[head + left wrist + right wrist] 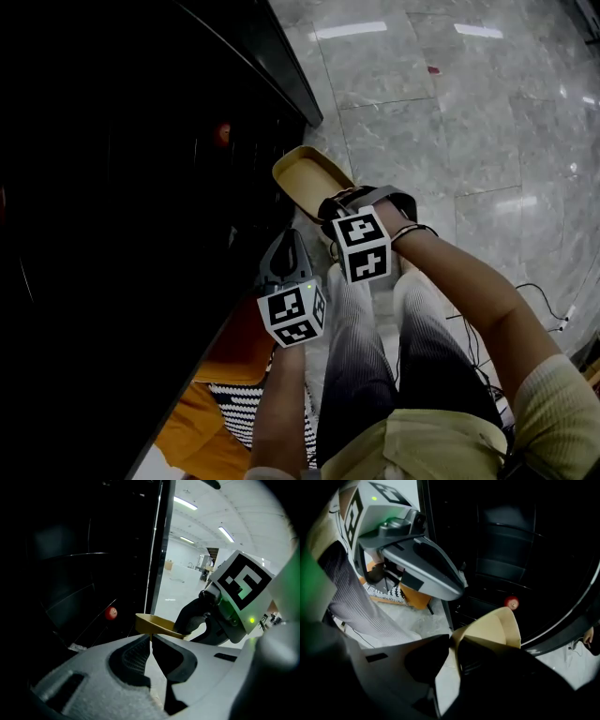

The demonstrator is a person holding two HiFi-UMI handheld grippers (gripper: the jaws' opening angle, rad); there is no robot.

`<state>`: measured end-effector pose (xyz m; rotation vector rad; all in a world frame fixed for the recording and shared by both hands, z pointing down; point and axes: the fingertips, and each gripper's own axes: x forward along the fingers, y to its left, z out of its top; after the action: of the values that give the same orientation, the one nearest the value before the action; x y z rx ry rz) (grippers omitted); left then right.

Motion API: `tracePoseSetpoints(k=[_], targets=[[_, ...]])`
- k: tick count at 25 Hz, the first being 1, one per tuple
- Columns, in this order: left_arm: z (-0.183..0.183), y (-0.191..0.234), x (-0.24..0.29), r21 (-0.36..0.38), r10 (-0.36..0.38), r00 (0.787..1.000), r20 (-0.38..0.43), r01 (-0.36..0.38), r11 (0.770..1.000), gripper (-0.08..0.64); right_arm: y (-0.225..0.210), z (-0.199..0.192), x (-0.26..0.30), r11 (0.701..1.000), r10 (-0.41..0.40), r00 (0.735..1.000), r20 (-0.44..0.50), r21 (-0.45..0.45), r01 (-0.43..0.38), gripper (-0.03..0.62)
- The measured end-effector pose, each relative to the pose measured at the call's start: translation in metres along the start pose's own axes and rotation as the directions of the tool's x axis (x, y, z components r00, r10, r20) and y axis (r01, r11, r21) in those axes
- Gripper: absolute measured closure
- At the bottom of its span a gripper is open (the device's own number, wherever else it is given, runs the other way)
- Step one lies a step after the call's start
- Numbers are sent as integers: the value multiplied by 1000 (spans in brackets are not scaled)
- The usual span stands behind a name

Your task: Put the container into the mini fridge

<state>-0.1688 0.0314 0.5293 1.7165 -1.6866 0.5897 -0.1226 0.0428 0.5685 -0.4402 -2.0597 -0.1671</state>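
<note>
Clearly the right gripper [452, 639] is clenched on the container's [497, 630] near rim, its length pointing ahead toward the open fridge [501, 545], while the left gripper [151, 641] hangs closed and empty.

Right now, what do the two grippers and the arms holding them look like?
Left gripper and right gripper: grey moulded shells, each with two wedge jaws and a dark lining. Each carries a white cube with black square markers and a small green light: left cube, right cube. Right arm: cream sleeve, dark wristband. Left forearm is bare.
</note>
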Motion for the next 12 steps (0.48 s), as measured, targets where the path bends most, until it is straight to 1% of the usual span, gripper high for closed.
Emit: tracePoseSetpoints(k=[3,8,12], targets=[[-2,9,8,-40,22,1000,13,-21,999,525,-8,0,17,1000,6,1000,-6,-20,-6,525],[-1,14,13,-26,38,999,27,-38,999,525,-19,4,38,997,13,1000,-11,-73,-14,525],[-2,23,23,-54,81,996,37,-78,995,525,-31,0,53,994,-2,1000,-27,-108,-1,525]])
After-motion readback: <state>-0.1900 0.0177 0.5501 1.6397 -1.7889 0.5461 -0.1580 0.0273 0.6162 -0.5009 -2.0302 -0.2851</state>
